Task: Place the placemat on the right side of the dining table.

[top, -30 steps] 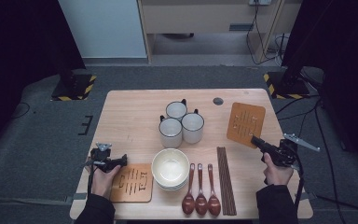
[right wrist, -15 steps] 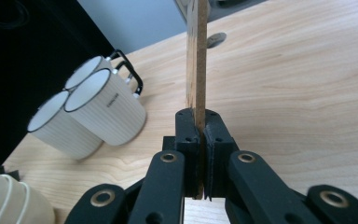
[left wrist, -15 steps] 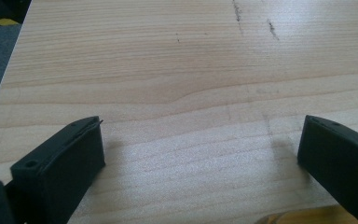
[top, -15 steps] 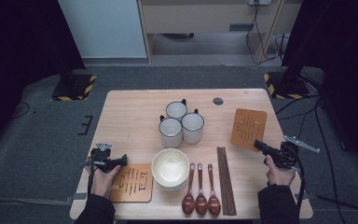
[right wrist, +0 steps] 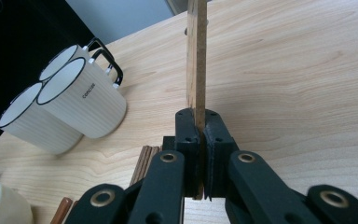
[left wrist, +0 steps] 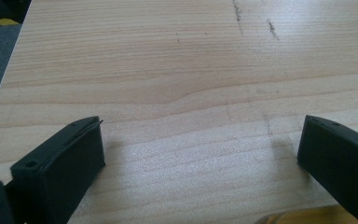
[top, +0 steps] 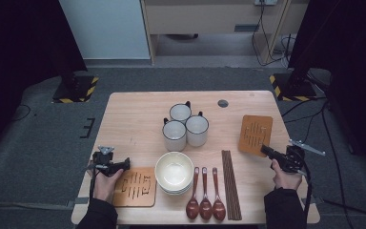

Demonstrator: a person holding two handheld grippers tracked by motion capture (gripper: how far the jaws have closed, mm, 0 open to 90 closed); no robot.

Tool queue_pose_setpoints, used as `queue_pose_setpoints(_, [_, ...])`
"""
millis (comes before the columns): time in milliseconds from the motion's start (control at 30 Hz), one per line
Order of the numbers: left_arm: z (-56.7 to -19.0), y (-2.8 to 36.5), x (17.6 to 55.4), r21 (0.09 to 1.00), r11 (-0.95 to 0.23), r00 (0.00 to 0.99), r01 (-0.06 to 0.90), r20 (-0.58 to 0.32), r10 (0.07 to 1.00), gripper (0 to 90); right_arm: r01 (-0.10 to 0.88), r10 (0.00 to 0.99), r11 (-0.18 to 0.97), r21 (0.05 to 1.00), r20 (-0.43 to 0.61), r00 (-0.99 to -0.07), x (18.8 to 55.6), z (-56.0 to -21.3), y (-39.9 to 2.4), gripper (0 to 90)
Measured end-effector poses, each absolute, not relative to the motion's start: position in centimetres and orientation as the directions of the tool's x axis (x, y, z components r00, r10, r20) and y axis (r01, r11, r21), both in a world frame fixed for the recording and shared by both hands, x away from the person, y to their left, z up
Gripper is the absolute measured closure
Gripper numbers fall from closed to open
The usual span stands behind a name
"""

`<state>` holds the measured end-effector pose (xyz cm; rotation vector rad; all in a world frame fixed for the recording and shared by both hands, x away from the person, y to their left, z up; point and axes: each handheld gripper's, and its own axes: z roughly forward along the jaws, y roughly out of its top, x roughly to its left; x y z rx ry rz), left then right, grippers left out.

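1. Here, the left gripper [top: 124, 164] sits near the desk's [top: 133, 119] left edge, close to the front. Its jaws stand wide apart with only bare wood between them.
2. Just beside it, a wooden trivet [top: 134, 187] lies flat at the front left corner.
3. Next come a stack of cream bowls [top: 174, 171], three wooden spoons [top: 205, 193] and dark chopsticks [top: 231, 183] along the front edge.
4. Three white mugs [top: 186, 126] stand together in the middle.
5. The second wooden trivet [top: 255, 134] is near the right edge. The right gripper [top: 265, 150] pinches its front edge tightly, jaws closed on the thin board [right wrist: 196, 56].
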<state>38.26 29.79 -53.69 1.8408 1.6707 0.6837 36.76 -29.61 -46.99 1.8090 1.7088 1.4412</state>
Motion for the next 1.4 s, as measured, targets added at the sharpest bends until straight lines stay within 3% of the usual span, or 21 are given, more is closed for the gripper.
queue_pose_setpoints(500, [-53.7, 29.8, 38.3, 0.698, -0.071, 0.095, 0.712, 0.003, 0.995, 0.0, 0.616, 0.876, -0.271, 0.74, 0.455, -0.161, 37.0, -47.3, -29.8, 86.4])
queue_pose_setpoints(1400, [-53.7, 29.8, 38.3, 0.698, -0.071, 0.095, 0.712, 0.004, 0.995, 0.0, 0.603, 0.931, -0.231, 0.764, 0.354, -0.092, 37.6, -48.1, -30.1, 70.4])
